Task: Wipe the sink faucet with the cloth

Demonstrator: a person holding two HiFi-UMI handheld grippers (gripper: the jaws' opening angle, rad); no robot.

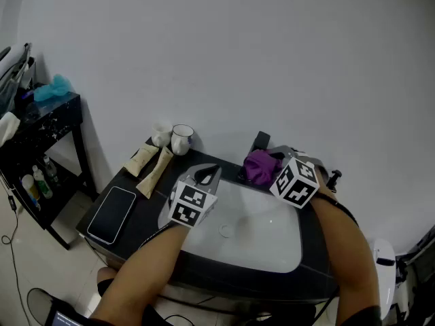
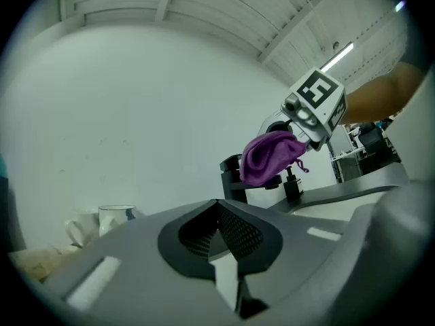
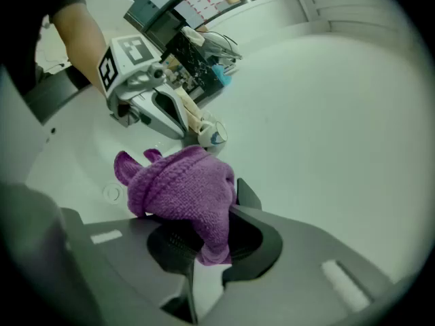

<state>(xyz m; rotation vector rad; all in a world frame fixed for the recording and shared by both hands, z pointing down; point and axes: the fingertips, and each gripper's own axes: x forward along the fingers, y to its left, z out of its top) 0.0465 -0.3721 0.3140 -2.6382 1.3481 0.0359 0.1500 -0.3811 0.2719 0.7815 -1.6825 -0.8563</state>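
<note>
At the far left a black shelf (image 1: 47, 124) is cut off by the frame edge, and the bottles on it are too small to make out. The print on the two tubes (image 1: 155, 170) lying on the dark counter (image 1: 146, 212) cannot be read. A phone (image 1: 112, 212) lies flat beside them, and two cups (image 1: 173, 138) stand against the plain white wall (image 1: 272, 46). The left gripper (image 2: 219, 219) hovers over the white sink (image 1: 272, 243), its jaws pressed together with nothing between them. Further right, the black faucet (image 2: 233, 175) is mostly hidden behind the purple cloth (image 3: 180, 192), which lies against it, so I cannot tell its full shape. The right gripper (image 3: 204, 240) has its jaws clamped on that cloth. The only markings I can see are the black-and-white squares on the grippers' cubes.
</note>
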